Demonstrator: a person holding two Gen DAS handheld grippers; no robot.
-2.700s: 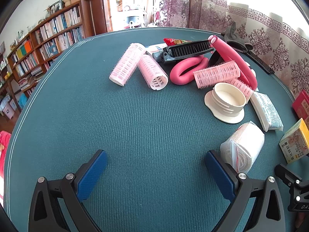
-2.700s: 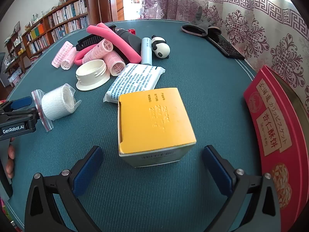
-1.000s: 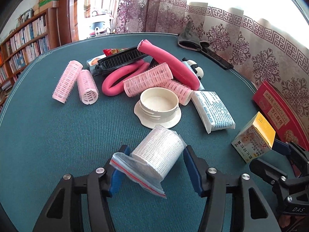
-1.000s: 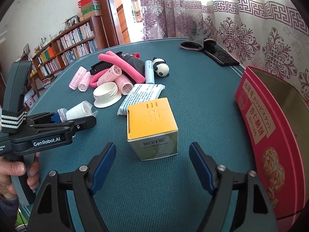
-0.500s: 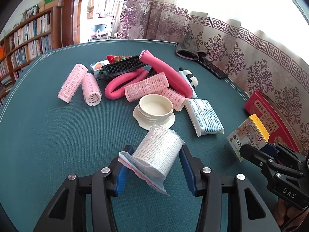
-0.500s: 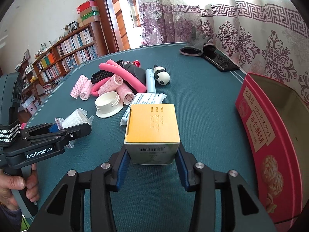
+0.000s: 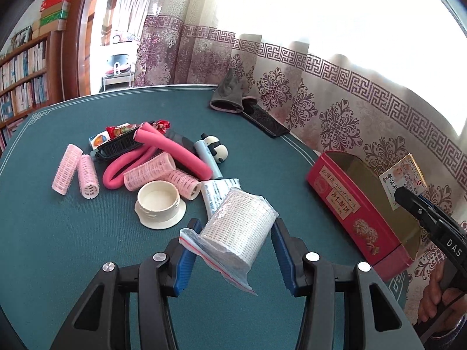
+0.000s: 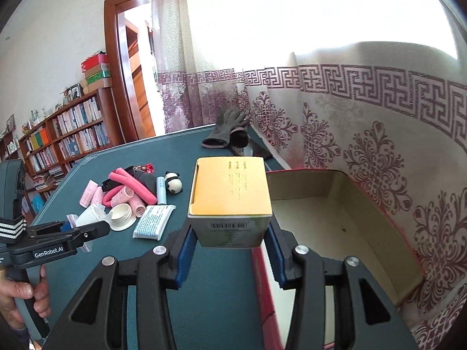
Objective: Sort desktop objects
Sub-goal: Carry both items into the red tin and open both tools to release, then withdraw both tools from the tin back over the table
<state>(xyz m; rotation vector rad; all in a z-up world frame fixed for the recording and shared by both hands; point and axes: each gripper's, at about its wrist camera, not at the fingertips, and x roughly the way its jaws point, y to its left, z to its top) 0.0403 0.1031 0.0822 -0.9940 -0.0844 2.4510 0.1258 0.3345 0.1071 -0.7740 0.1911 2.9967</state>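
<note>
Box [image 8: 230, 201], yellow-topped carton with a barcode on its near face, is clenched between the blue pads of the right tongs [image 8: 230, 248] and held clear of the tabletop [image 8: 181, 157], just beside the near-left rim of the open red tin [image 8: 335, 204]. The left tongs [image 7: 233, 250] grasp a white mesh roll [image 7: 239, 230] sealed in a clear bag, also lifted off the tabletop; the bag's loose flap [image 7: 221, 265] hangs below the pads.

Risks, judged from this arrangement:
- The pads appear to grip only the lower near part of the box, so most of its bulk projects forward. A quick tilt toward the tin could pivot it out of the grip.
- The box sits close to the tin's wall; a low approach could knock the rim and shove the tin along the tabletop.
- The roll is soft and its bag slick. It may squeeze out of the pads or slide inside the plastic.
- Both tongs seem headed for the same tin, with the right tongs already at the right edge of the left view, so they could collide above it.

The remaining clutter, including pink curlers [image 7: 76, 172] and a white lid [image 7: 159, 204], lies well apart on the left.
</note>
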